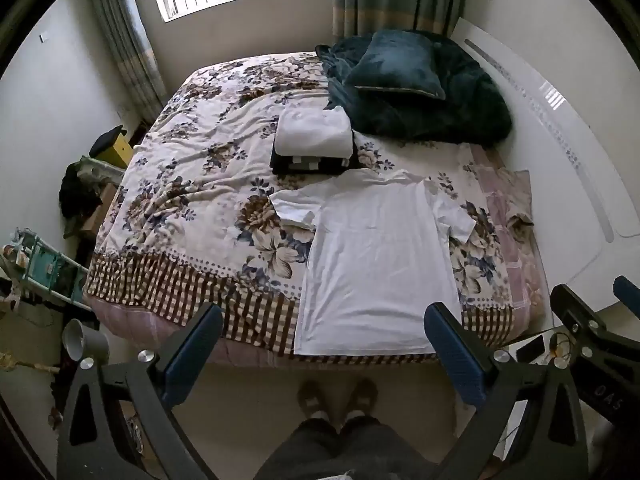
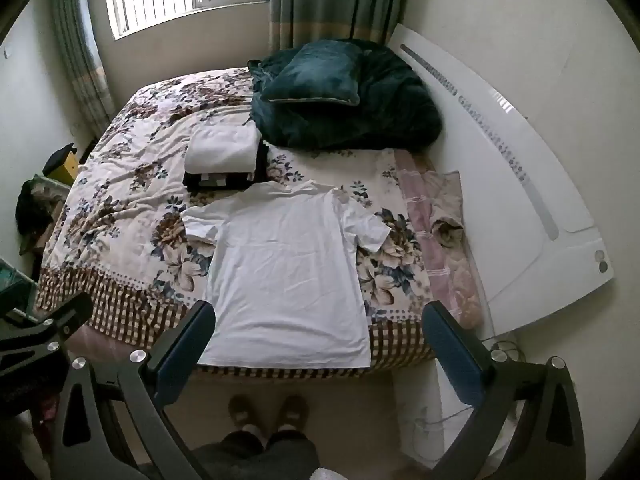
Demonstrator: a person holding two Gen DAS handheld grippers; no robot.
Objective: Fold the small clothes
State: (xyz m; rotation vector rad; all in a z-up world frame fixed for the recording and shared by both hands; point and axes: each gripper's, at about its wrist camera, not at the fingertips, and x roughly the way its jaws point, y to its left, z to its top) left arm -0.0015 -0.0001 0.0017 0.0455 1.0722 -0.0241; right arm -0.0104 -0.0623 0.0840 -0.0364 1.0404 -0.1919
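Note:
A white T-shirt lies flat, spread out with sleeves out, on the floral bedspread, its hem at the bed's near edge. It also shows in the right wrist view. Behind it sits a stack of folded clothes, white on top of dark; it shows too in the right wrist view. My left gripper is open and empty, held above the floor short of the hem. My right gripper is open and empty, also just short of the hem.
A dark green blanket and pillow are piled at the bed's far right. A white headboard leans along the right wall. A person's feet stand on the floor by the bed. Clutter and a shelf fill the left side.

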